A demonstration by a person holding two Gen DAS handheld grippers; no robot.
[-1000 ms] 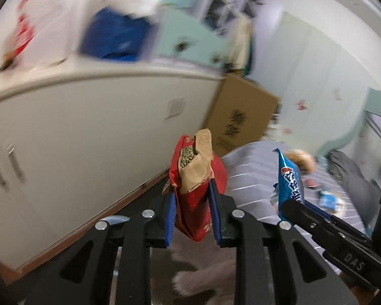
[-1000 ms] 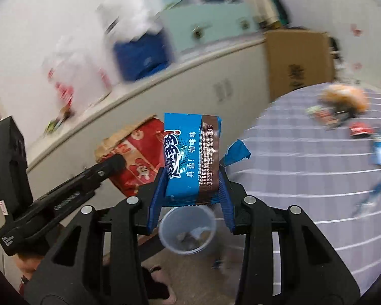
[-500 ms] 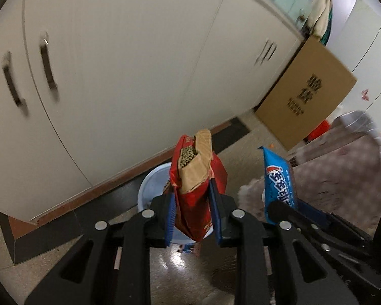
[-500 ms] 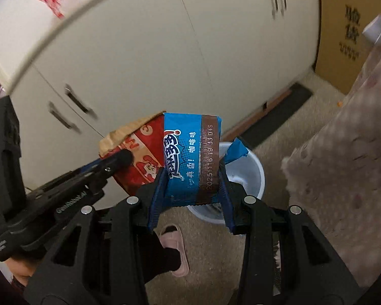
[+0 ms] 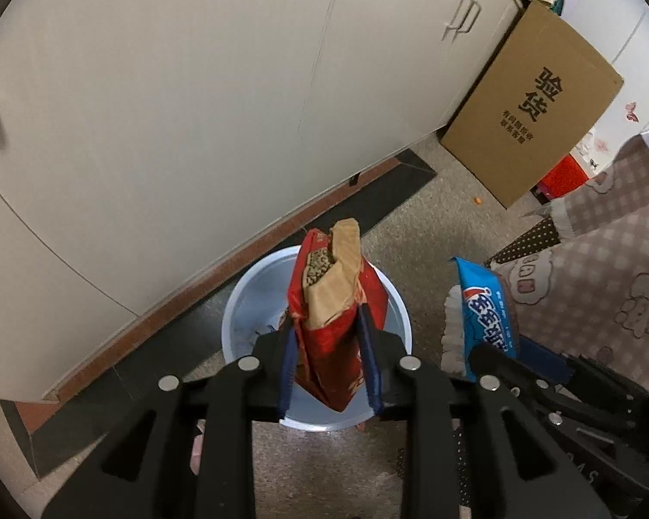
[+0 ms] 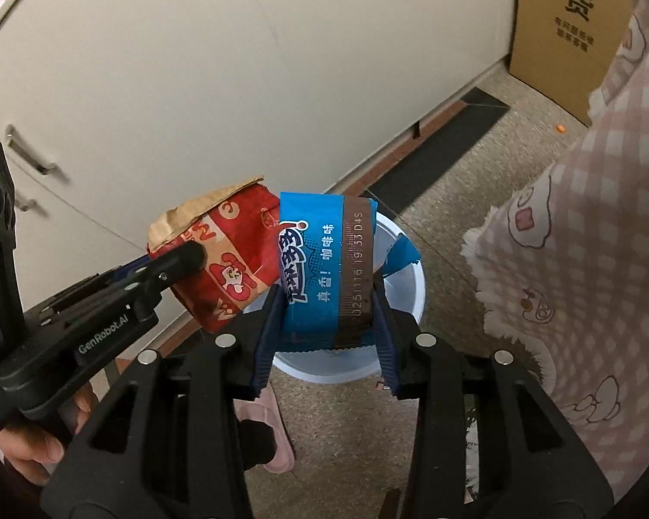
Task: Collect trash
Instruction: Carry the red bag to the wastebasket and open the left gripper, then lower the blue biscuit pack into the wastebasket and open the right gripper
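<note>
Presently, left hand-held gripper [image 5: 329, 361] pointed steeply down over a white bin [image 5: 255, 302] on the floor; jaws easing apart, a red paper bag [image 5: 333, 324] with a torn brown top standing upright between the blue pads, which still appear to touch its sides. Beneath it, bin interior partly visible with some scraps inside. Further right, right hand-held gripper [image 6: 324, 341] partly open and clamped on a blue snack wrapper [image 6: 320, 272], held upright above the same bin's rim [image 6: 415, 285]. Both pieces of trash side by side, not yet in the bin. Behind, cream cabinet doors [image 5: 173, 108]. At far right, a cardboard box [image 5: 536, 104] leaning on the cabinet, and a pink checked cloth [image 6: 605, 259] hanging beside the bin.
</note>
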